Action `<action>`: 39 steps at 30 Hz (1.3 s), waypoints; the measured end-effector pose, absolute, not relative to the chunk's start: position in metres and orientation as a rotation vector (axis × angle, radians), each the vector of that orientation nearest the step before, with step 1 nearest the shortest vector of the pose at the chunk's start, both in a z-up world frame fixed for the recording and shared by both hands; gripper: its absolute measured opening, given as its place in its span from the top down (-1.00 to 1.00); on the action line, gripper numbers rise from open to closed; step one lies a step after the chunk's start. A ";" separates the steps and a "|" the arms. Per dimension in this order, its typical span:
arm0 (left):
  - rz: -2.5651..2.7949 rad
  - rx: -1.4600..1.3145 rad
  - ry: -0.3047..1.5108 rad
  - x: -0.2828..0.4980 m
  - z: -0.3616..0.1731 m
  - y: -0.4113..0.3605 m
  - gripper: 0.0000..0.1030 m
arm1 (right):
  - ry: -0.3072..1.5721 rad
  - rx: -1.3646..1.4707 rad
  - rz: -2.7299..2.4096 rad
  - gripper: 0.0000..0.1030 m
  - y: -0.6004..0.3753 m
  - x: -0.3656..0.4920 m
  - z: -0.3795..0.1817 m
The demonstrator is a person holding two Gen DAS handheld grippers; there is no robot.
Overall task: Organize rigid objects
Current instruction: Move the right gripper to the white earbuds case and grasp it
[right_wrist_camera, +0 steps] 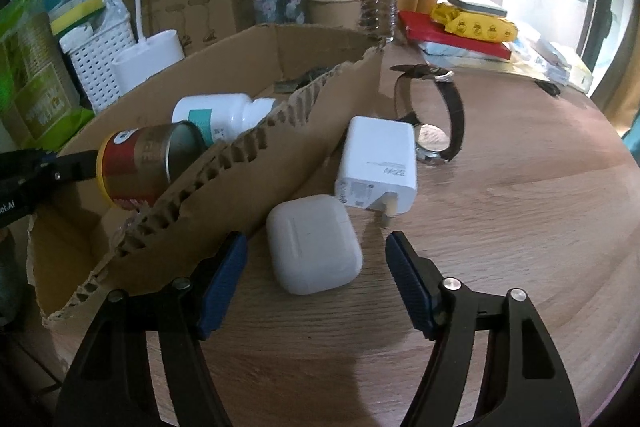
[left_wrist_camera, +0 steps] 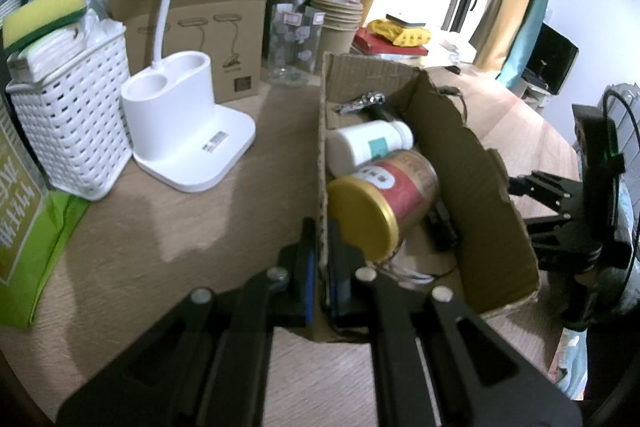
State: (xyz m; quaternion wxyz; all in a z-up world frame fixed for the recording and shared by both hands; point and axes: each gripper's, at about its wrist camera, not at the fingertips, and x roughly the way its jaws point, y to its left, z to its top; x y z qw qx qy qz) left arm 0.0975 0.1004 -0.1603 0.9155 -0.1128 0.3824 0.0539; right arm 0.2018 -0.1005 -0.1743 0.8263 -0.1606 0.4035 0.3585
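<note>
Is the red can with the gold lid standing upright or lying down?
Lying down: the red can rests on its side in the cardboard box, lid facing the left camera.

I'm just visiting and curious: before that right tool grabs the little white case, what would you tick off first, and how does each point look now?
1. Right tool open wide enough for the white case: ok; pads stand clear on both sides.
2. Case centred between the pads: ok, roughly; slightly nearer the left pad.
3. Neighbours clear: ok, though the white charger lies close behind the case and the watch beyond it.
4. Left tool steadying the cardboard box: ok; it is clamped on the box wall.
5. Free space in the box: ok; the red can and white bottle leave bare floor near the front.
6. Case lid closed: cannot tell.
</note>
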 end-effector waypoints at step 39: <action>0.108 -0.237 0.784 0.097 -0.159 0.099 0.90 | 0.776 -0.303 0.701 0.02 -0.125 0.199 -0.138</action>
